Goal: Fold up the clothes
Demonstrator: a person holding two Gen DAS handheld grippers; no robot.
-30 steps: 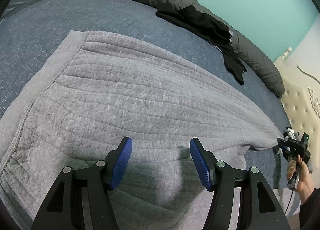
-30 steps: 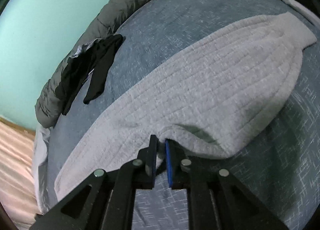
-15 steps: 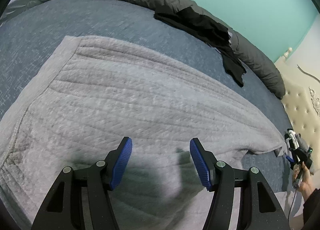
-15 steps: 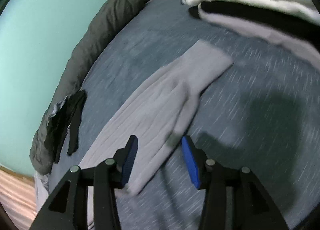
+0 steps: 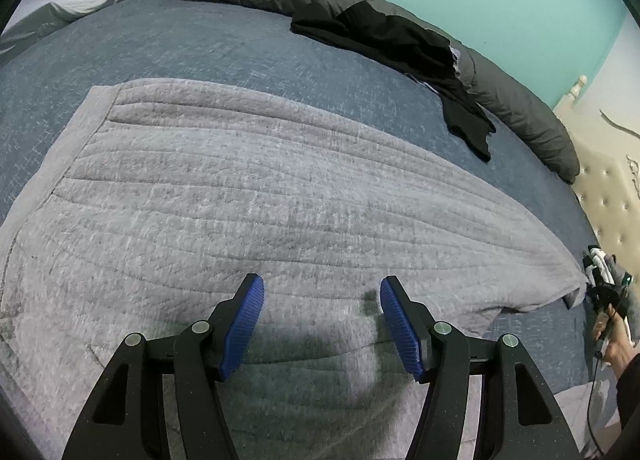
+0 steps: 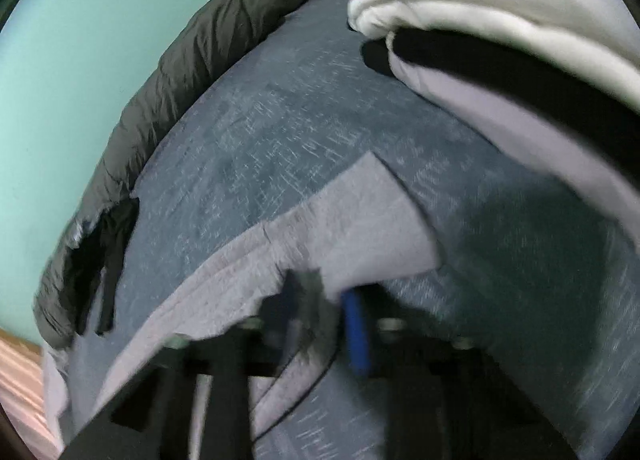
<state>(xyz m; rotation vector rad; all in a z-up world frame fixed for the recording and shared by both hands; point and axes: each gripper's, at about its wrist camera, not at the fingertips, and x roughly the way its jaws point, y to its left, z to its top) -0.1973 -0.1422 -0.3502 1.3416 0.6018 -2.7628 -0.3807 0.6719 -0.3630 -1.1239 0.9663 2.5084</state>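
Here, left tongs (image 5: 322, 318) wide above grey garment (image 5: 248, 212), right tongs (image 6: 320, 312) pinching its edge.

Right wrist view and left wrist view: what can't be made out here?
- Right wrist view: motion blur smears the right gripper; whether it pinches the grey quilted knit garment is unclear.
- Left wrist view: the garment's near edge is hidden behind the left gripper.
- Left wrist view: the right gripper is tiny at the frame edge.

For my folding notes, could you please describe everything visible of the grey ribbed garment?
The grey ribbed knit garment lies spread flat on the blue-grey bedspread, with a smooth hem band along its far-left edge. The open left gripper hovers over it; the right gripper is shut on its cuff end.
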